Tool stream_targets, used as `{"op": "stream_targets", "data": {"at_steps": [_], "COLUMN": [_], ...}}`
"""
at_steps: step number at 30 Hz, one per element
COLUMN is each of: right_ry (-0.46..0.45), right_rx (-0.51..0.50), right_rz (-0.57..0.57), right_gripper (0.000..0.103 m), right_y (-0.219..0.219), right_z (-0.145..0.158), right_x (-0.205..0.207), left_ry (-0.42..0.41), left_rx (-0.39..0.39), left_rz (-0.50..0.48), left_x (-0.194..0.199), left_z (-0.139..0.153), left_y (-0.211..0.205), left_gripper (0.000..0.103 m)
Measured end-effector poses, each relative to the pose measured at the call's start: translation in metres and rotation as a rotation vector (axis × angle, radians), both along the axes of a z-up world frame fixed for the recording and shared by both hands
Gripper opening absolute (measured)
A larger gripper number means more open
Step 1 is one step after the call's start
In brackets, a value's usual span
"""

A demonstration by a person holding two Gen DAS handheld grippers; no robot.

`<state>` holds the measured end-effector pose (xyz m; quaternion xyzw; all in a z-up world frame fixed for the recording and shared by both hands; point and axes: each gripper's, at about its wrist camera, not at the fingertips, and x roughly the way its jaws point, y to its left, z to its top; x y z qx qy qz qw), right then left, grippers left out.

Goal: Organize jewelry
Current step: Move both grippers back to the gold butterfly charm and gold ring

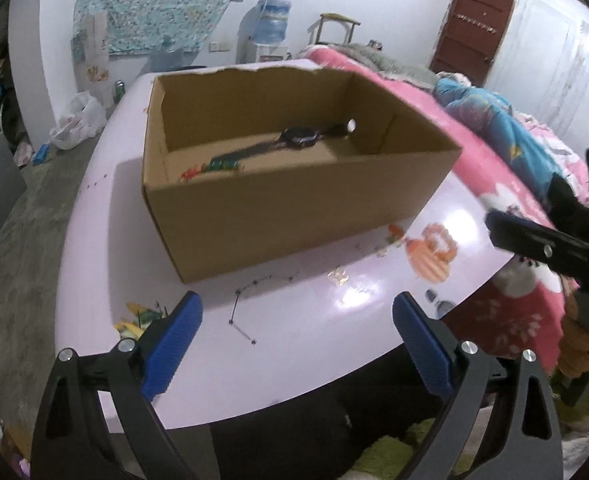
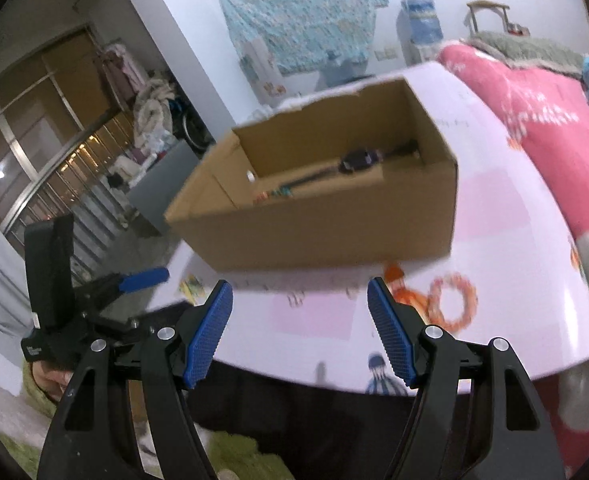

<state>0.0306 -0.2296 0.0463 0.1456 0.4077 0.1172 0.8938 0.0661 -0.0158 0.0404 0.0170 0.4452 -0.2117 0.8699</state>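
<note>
left gripper jaws spread wide, nothing between the blue pads, not touching anything; it hangs over the near edge of the pale table, in front of the cardboard box. right gripper jaws also apart, a bit narrower, empty, no contact, also in front of the box.

box is open-topped and sits on the table. inside the box: a dark watch lying flat on the floor, strap stretched toward the box's left end, and small green/orange beaded bits near its front-left corner.

outside the box, just in front of it: thin dark beaded chain lying loose on the table. right of the box's front corner: an orange ring-shaped bracelet and small pale pieces. yellow-green item left of the chain, just beside the left gripper's pad. right-wrist view is blurred.
</note>
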Motion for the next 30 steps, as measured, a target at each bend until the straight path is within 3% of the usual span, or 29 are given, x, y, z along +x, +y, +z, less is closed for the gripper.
{"op": "stream_targets", "data": {"at_steps": [5,9,12,17,25,30], "right_ry": [0.072,0.103,0.109,0.119,0.151,0.144], "right_rx": [0.01,-0.019,-0.024,-0.008,0.003,-0.026], "right_rz": [-0.007,0.004,0.012,0.006,-0.014,0.0], "right_gripper": [0.066,0.061,0.056,0.052,0.047,0.046], "right_y": [0.001,0.004,0.005,0.001,-0.002,0.005], "right_z": [-0.029,-0.043,-0.05,-0.056,-0.069,-0.069], "right_x": [-0.002,0.0,0.005,0.014,0.021,0.023], "left_ry": [-0.033,-0.061,-0.08,-0.058,-0.004,0.002], "left_rx": [0.062,0.055,0.049,0.071,0.046,0.097], "left_rz": [-0.026,-0.071,-0.103,-0.129,-0.174,-0.196], "left_x": [-0.003,-0.003,0.001,0.014,0.029,0.033], "left_z": [-0.017,-0.026,-0.032,-0.043,-0.053,-0.063], "left_y": [-0.015,-0.03,-0.04,-0.054,-0.07,-0.083], "left_gripper": [0.094,0.092,0.084,0.059,0.04,0.03]}}
